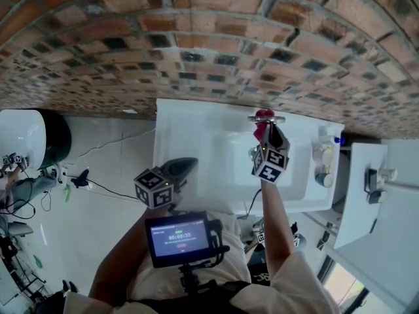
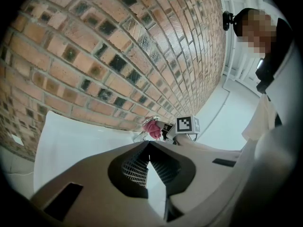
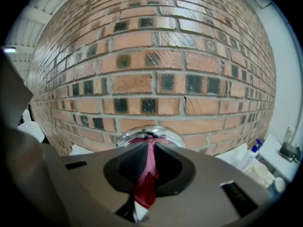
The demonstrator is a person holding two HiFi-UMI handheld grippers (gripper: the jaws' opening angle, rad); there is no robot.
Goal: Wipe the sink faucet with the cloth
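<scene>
Cloth [image 3: 146, 181]: red-pink, pinched between the jaws of the right gripper [image 3: 150, 150]. One end hangs loose below the pads. The other end lies against the faucet [image 3: 127, 138].

Faucet: chrome with a rounded top, mounted at the back of the sink [image 1: 190, 129], just in front of the wall [image 1: 196, 44]. In the head view the cloth [image 1: 261, 124] covers its middle, and chrome shows on either side [image 1: 278, 118].

Right gripper [image 1: 265, 135]: held out over the basin with its tips at the faucet and its marker cube toward the person. The jaws are clamped on the cloth.

Left gripper [image 1: 192, 164]: held at the sink's front left, well apart from the faucet. Its jaws [image 2: 148, 148] are closed together with nothing between them. Its view shows the cloth [image 2: 151, 128] and the right gripper's cube across the basin.

Sink: white, rectangular.

Wall: brick with dark inset squares.

Bottles [image 1: 323, 154]: a small group on the sink's right rim, one with a blue cap.

Screen [image 1: 180, 237]: lit, mounted at the person's chest.
</scene>
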